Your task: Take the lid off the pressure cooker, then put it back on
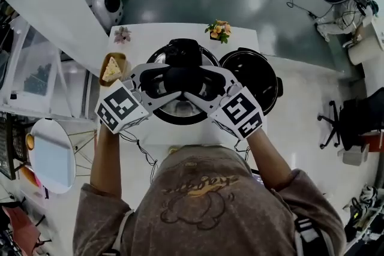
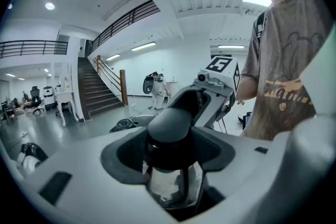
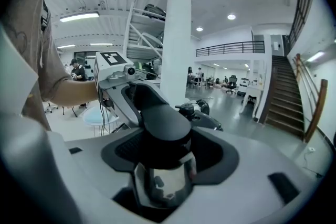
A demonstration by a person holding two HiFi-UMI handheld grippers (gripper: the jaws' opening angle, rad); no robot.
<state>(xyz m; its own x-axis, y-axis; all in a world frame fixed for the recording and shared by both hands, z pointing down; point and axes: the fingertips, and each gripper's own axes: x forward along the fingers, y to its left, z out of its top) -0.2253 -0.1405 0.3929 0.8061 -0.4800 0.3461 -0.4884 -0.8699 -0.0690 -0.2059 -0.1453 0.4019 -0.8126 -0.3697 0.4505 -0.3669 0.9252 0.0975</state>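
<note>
Lid | held over white table, just left of open cooker pot | pinched at black knob by left gripper and right gripper, opposite sides | looks heavy, rigid, kinda slick steel; best grabbed by knob, kept level

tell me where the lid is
Head view, centre: the lid is gripped by the left gripper and right gripper, over the table, just left of the cooker.
</note>
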